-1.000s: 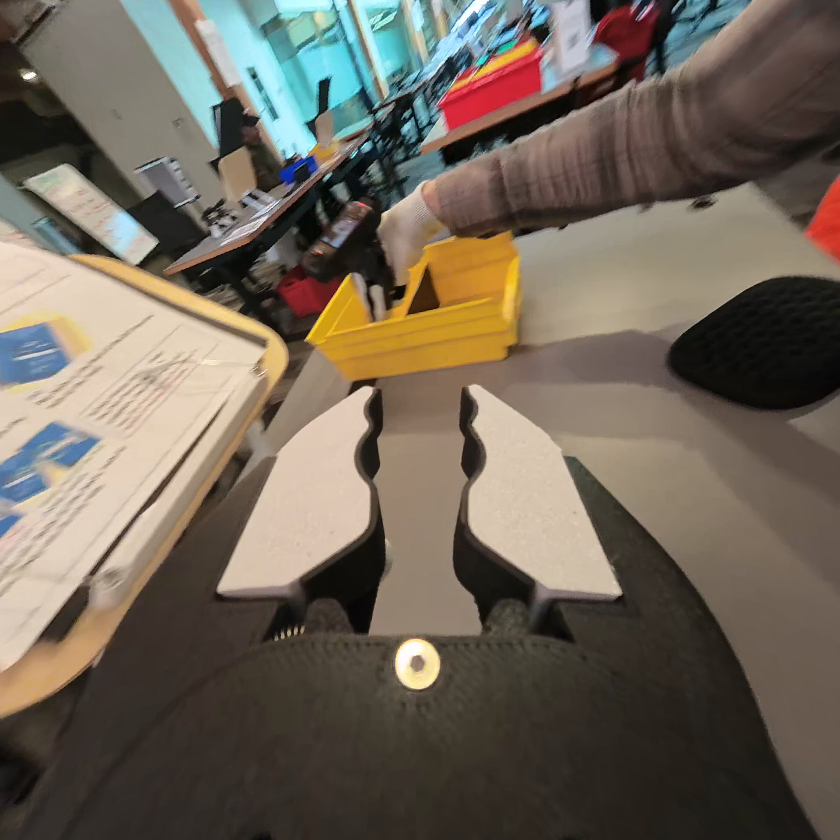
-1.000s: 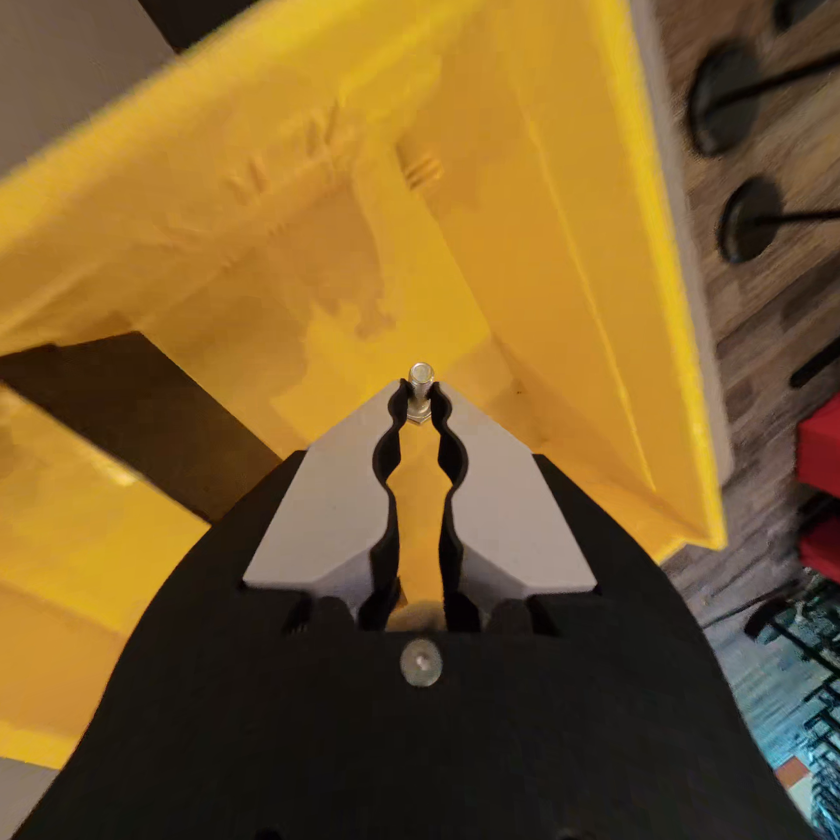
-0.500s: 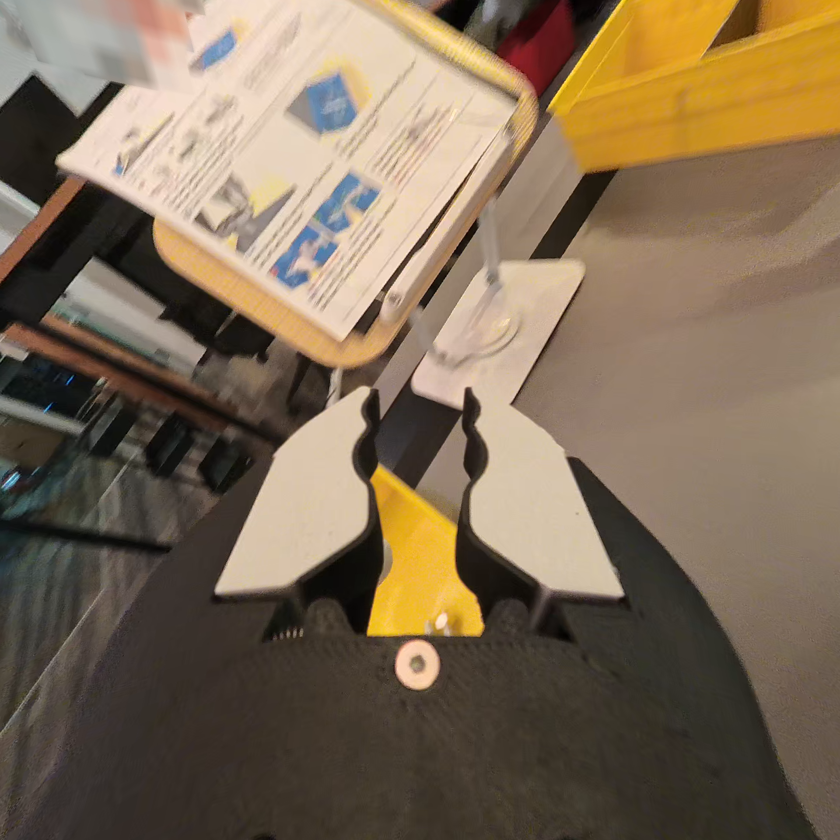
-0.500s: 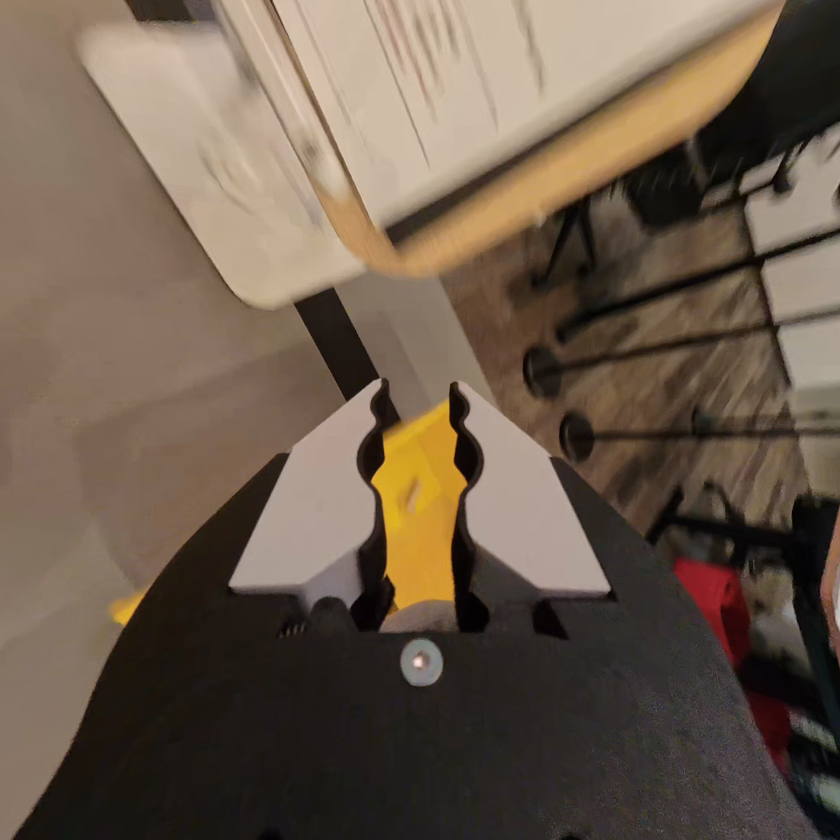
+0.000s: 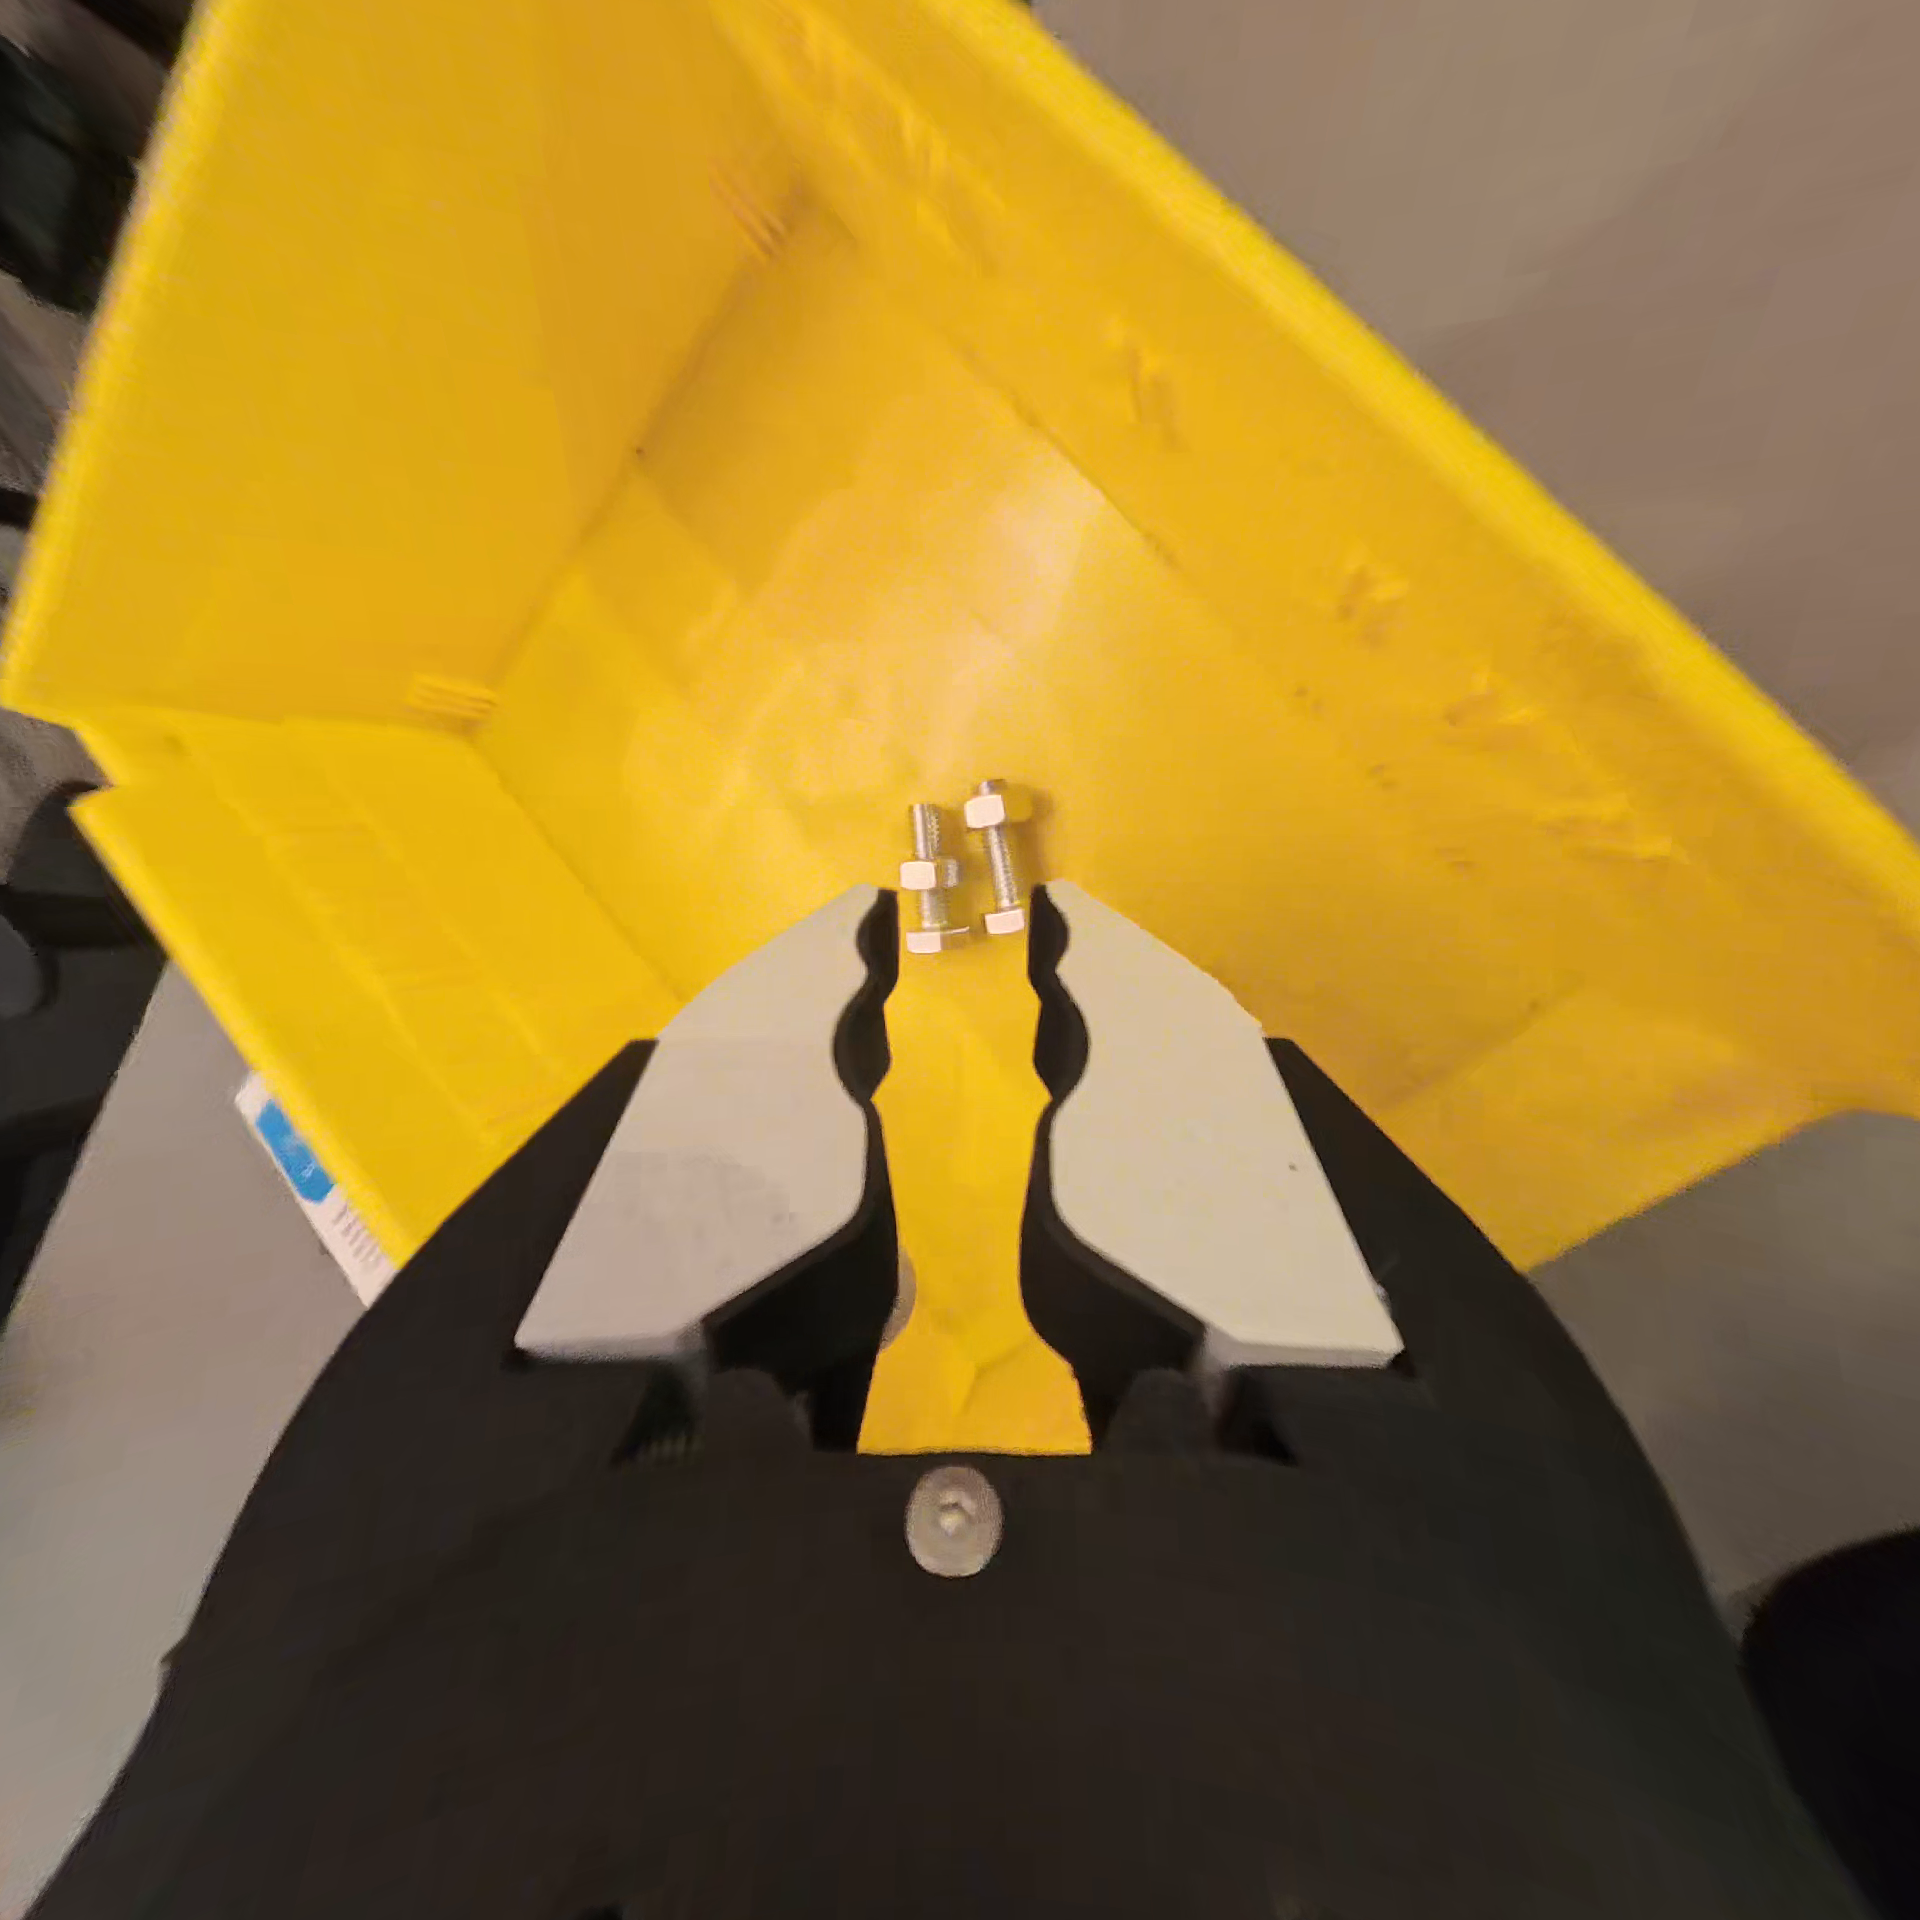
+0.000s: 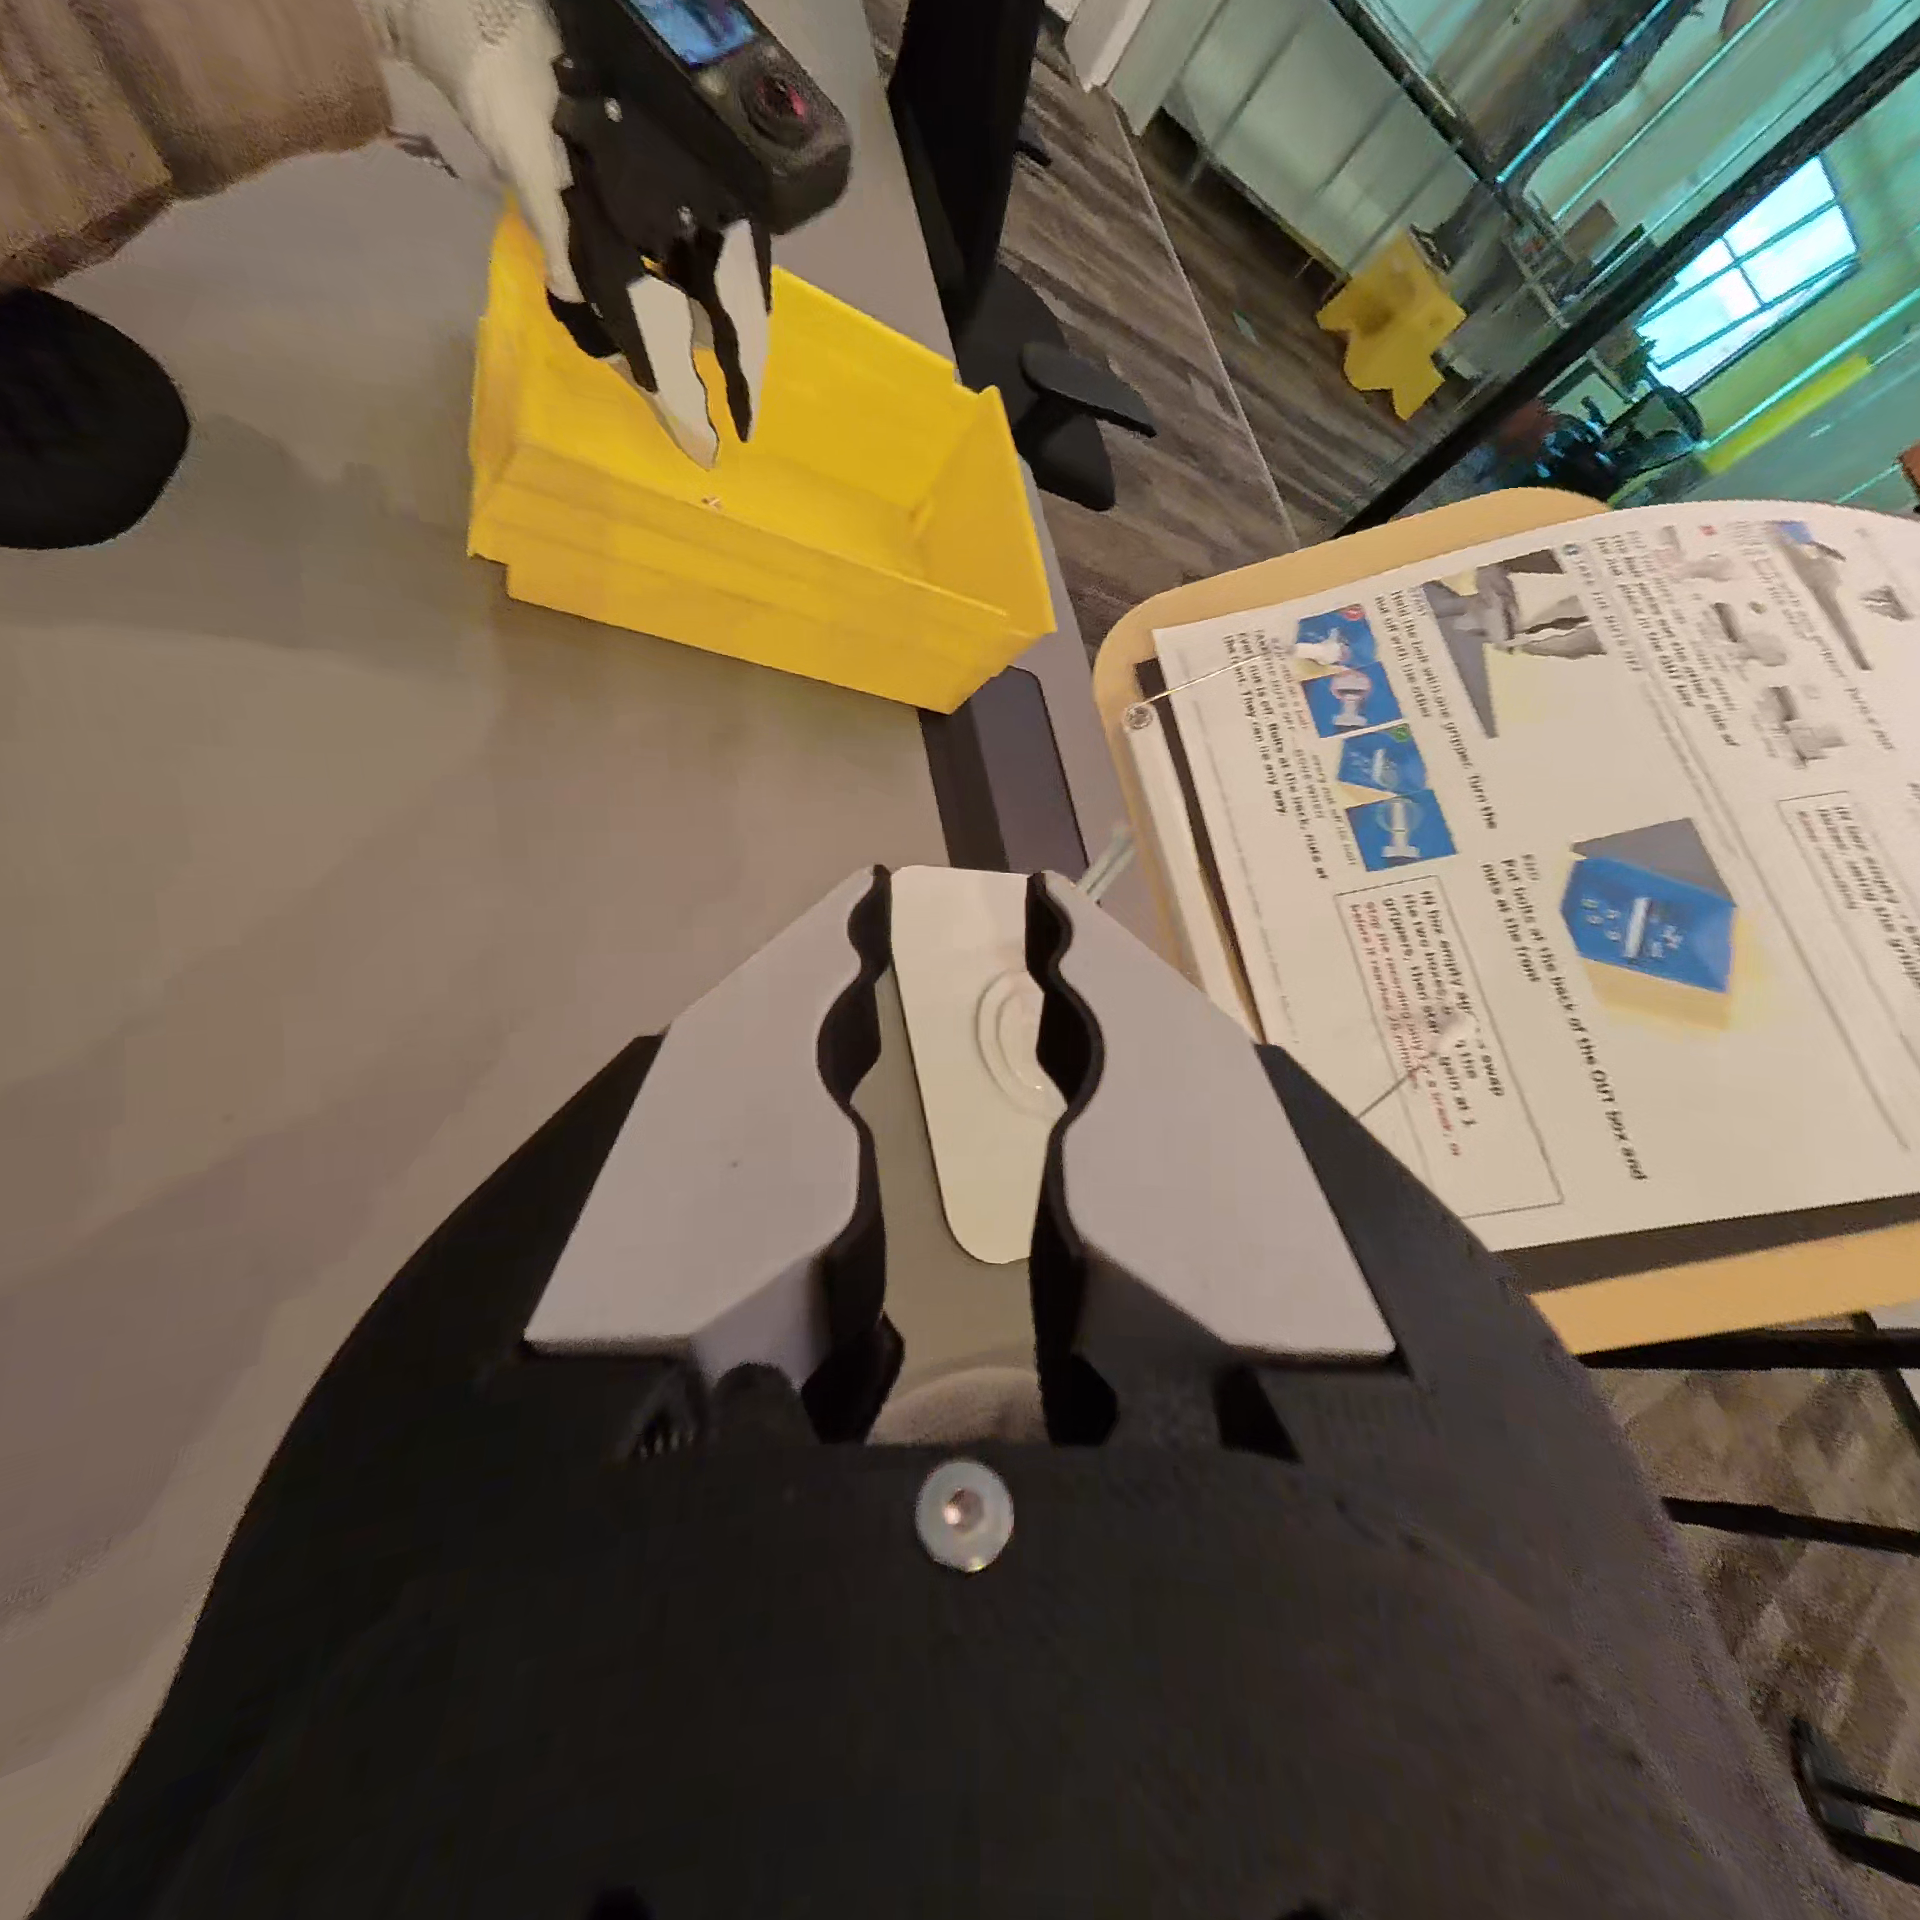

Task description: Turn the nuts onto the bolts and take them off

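Left wrist view, nearest first: the left gripper [image 5: 961, 904] is spread apart and empty, its tips poised just short of two bolts [image 5: 961, 878] lying side by side, near or touching, on the floor of the yellow bin [image 5: 1299, 582]. The left bolt [image 5: 928, 883] carries its nut about mid-shank; the right bolt [image 5: 995, 862] carries its nut near the far end. Both heads point toward the fingers. Right wrist view: the right gripper [image 6: 961, 914], likewise released and holding nothing, hangs over the grey table [image 6: 416, 831], well apart from the bin. Beyond it stand a clear stand base [image 6: 977, 1060] and a clipboard with an instruction sheet [image 6: 1558, 862], with the bin farthest off. Likely hazard: the bolts lie so close that closing the jaws may pinch both or roll one aside; a grip on the nut itself could leave the bolt free to swing
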`<action>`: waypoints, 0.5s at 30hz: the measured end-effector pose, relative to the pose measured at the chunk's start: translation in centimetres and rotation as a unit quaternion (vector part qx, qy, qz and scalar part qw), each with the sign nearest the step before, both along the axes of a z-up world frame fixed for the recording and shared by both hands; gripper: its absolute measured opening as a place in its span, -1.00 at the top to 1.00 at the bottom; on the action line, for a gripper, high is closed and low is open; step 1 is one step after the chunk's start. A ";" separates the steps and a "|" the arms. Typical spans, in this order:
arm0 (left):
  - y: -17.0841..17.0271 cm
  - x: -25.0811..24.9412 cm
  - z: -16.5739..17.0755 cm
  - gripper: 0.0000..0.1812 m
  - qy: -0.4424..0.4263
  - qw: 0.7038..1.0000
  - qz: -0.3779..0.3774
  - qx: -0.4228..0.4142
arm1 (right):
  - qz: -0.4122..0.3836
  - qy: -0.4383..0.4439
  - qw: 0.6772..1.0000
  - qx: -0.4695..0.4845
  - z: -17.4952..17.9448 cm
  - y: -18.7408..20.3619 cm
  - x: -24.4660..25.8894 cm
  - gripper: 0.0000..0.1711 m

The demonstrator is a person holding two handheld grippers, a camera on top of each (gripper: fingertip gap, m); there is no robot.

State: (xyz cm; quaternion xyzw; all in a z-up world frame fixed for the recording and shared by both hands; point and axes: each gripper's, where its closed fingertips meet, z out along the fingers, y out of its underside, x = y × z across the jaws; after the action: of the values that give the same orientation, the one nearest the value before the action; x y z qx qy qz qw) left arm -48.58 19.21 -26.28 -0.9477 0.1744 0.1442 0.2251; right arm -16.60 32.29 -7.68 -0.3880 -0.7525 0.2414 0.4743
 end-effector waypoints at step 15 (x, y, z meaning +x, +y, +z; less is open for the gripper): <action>0.8 -1.2 -6.3 0.89 -0.008 0.995 0.045 -0.093 | -0.019 -0.025 0.999 0.017 -2.4 1.3 -0.2 0.72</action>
State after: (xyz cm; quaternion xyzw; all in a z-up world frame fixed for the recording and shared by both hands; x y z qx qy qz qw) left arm -49.79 19.97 -32.62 -0.9724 0.1426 0.1299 0.1311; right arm -16.84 33.61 -10.03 -0.4000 -0.7609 0.2093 0.4661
